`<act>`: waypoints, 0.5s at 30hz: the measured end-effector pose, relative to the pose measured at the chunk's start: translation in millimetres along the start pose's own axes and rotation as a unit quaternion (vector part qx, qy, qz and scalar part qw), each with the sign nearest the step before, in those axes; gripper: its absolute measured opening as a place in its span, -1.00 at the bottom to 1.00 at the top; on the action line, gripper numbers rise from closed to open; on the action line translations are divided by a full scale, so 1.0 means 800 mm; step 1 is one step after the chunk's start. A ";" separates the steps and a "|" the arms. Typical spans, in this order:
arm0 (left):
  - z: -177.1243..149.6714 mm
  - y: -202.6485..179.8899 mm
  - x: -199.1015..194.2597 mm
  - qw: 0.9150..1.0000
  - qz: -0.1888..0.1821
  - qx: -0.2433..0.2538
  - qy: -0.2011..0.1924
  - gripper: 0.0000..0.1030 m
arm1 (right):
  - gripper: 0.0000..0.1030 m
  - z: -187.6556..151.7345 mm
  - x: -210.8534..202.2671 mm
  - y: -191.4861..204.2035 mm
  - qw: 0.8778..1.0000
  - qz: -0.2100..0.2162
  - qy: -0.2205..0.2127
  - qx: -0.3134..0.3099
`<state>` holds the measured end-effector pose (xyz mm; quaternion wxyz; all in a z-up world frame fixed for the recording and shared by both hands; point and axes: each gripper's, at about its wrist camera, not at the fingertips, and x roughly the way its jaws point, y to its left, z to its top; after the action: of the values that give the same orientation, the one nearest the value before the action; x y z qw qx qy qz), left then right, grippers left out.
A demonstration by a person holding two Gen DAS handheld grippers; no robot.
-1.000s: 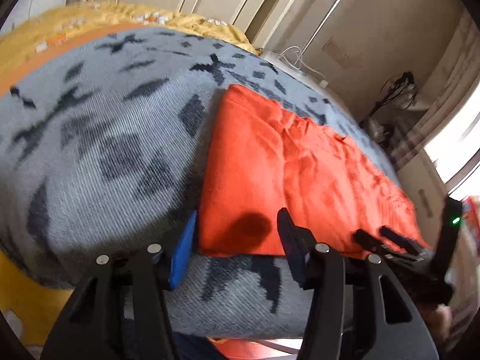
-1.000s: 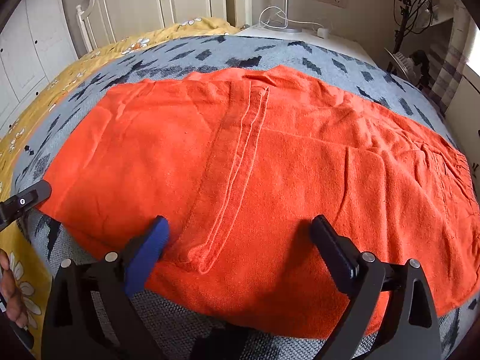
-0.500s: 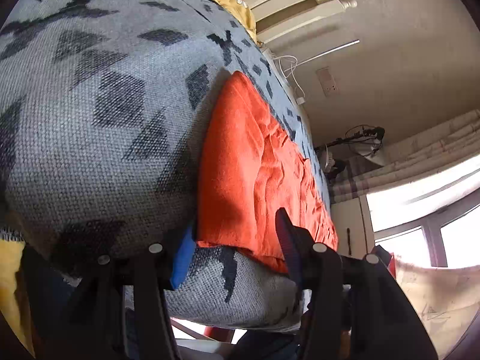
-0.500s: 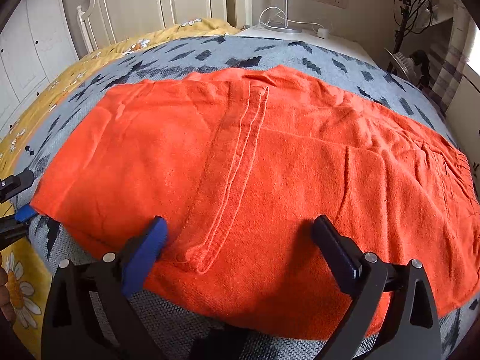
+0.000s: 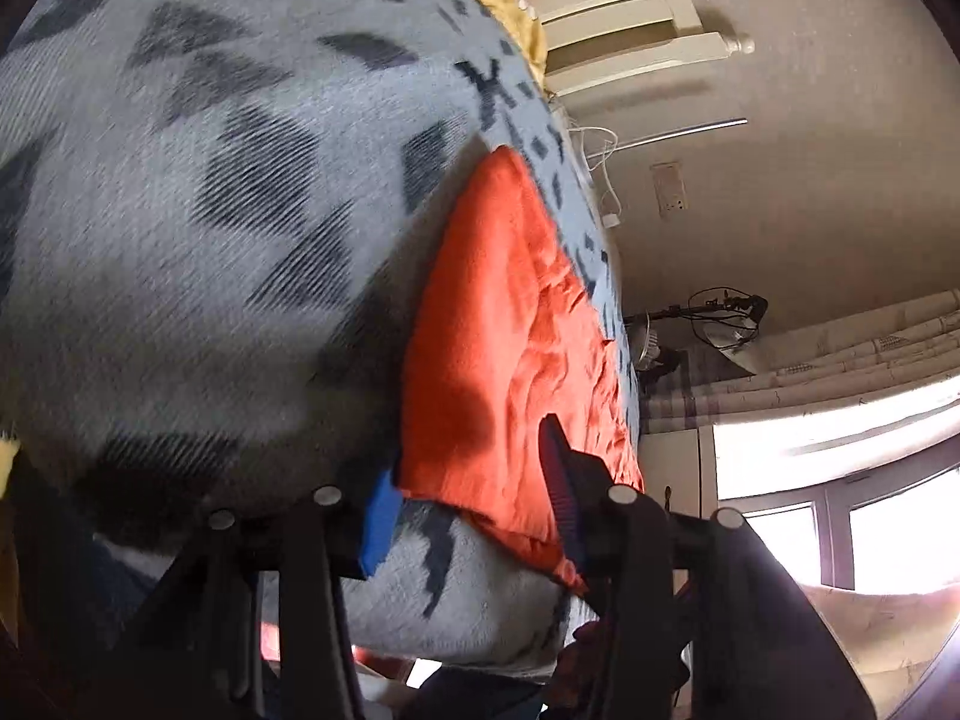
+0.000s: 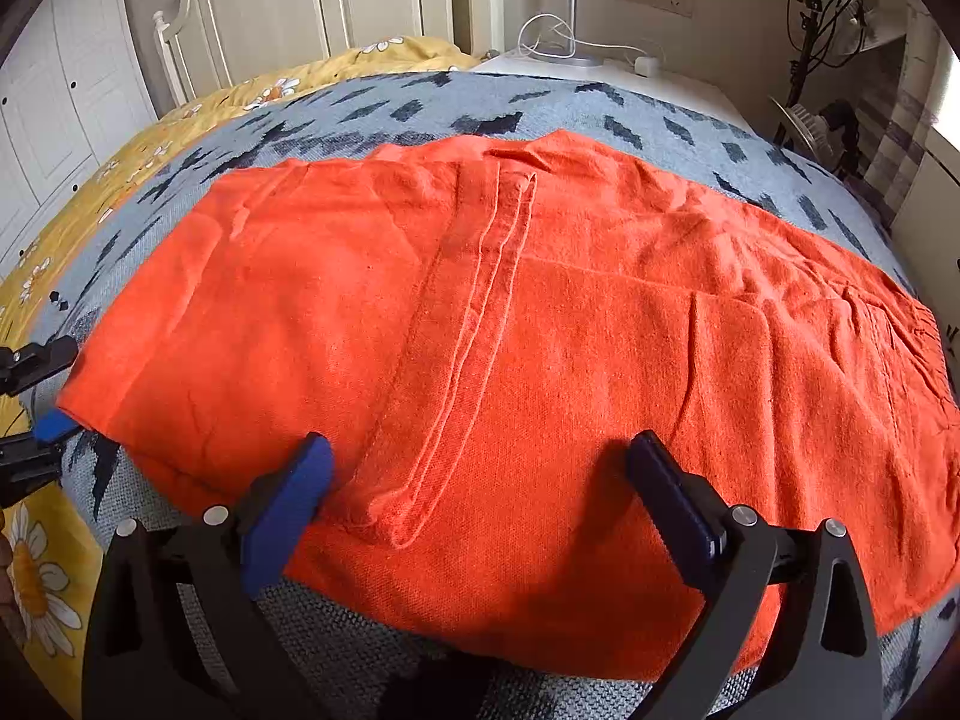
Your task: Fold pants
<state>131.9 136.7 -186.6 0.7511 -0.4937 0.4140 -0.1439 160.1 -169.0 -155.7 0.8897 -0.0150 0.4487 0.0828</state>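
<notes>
Orange pants [image 6: 540, 330] lie spread flat on a grey patterned blanket [image 6: 420, 108], one leg folded over with its seam running toward me. My right gripper [image 6: 480, 495] stands open over the near edge, its fingers wide on either side of the folded seam end. At the pants' left corner [image 5: 480, 420], by the bed's edge, my left gripper [image 5: 468, 498] has its jaws closing. Its blue pad [image 5: 378, 516] sits under the corner and its dark pad [image 5: 558, 480] over it, with a gap still showing. The left gripper [image 6: 48, 393] also shows at the far left of the right wrist view.
A yellow flowered sheet [image 6: 36, 570] covers the bed to the left. White wardrobe doors [image 6: 270, 6] and a headboard stand behind. A white bedside top with a charger cable [image 6: 570, 48] and a fan [image 6: 822, 108] are at the back right. A bright window [image 5: 840, 480] lies beyond.
The left gripper has rolled and sunk toward the bed's edge, bringing its jaws around the pants' corner and narrowing them. The right gripper and the pants have not moved.
</notes>
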 end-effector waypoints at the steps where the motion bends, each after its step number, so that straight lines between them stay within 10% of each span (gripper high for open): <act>1: 0.001 -0.003 -0.002 1.000 -0.004 0.005 -0.004 -0.17 | 0.86 0.000 0.000 0.000 1.000 0.000 0.000 0.000; 15: -0.005 -0.031 0.004 0.993 0.086 0.072 -0.032 -0.72 | 0.88 0.001 0.000 -0.002 1.000 -0.001 0.003 0.002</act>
<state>135.5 120.6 -167.8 0.8070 -0.4055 0.4192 -0.0925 161.1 -170.4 -154.8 0.8883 -0.0135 0.4519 0.0808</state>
